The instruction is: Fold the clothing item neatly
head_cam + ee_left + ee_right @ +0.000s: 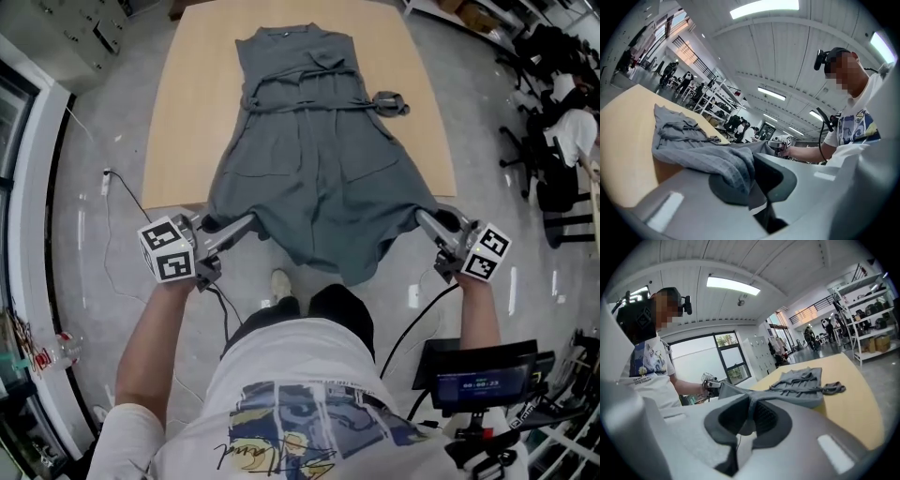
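While nearly level and well apart, left claw [249, 223] and right claw [421, 217] tight on dress [309, 159] hem

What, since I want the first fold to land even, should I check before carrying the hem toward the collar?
1. Left gripper shut on one bottom corner of the grey dress: ok.
2. Right gripper shut on the other bottom corner: ok.
3. Hem straight between the grippers: not ok, its middle sags below the table edge.
4. Bodice flat on the table: ok.
5. Sash end tucked in: not ok, it sticks out past the dress's side.
6. Both fabric layers caught in each grip: cannot tell.
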Motion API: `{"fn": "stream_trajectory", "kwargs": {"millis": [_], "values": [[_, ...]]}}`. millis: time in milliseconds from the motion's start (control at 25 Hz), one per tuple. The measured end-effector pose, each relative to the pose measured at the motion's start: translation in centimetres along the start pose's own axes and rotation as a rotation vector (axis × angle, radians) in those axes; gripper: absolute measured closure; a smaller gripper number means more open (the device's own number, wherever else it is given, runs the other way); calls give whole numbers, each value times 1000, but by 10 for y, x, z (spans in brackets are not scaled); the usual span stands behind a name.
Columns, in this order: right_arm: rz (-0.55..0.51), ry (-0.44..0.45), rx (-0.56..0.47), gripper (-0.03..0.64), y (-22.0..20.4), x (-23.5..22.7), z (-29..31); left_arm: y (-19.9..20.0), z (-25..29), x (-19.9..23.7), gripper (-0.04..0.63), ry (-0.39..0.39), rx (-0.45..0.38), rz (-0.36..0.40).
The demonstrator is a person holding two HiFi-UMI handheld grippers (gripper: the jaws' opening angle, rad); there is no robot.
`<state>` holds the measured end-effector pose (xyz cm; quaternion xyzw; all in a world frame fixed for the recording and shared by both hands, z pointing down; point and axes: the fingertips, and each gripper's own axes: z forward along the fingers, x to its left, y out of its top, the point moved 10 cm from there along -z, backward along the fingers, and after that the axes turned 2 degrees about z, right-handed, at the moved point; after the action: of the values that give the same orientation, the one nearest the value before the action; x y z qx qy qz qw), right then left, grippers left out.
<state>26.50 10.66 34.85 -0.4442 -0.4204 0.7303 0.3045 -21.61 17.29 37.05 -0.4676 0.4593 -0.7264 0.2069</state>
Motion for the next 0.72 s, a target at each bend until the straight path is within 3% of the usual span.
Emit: {"fn": "stream_trajectory", "kwargs": {"millis": [600, 720], "values": [[-162, 46, -81, 601, 35, 13, 5, 36, -5, -15, 574, 34, -89, 123], [-182, 50, -85, 601, 65, -5, 13, 62, 1, 2, 574, 43, -103, 123]]}}
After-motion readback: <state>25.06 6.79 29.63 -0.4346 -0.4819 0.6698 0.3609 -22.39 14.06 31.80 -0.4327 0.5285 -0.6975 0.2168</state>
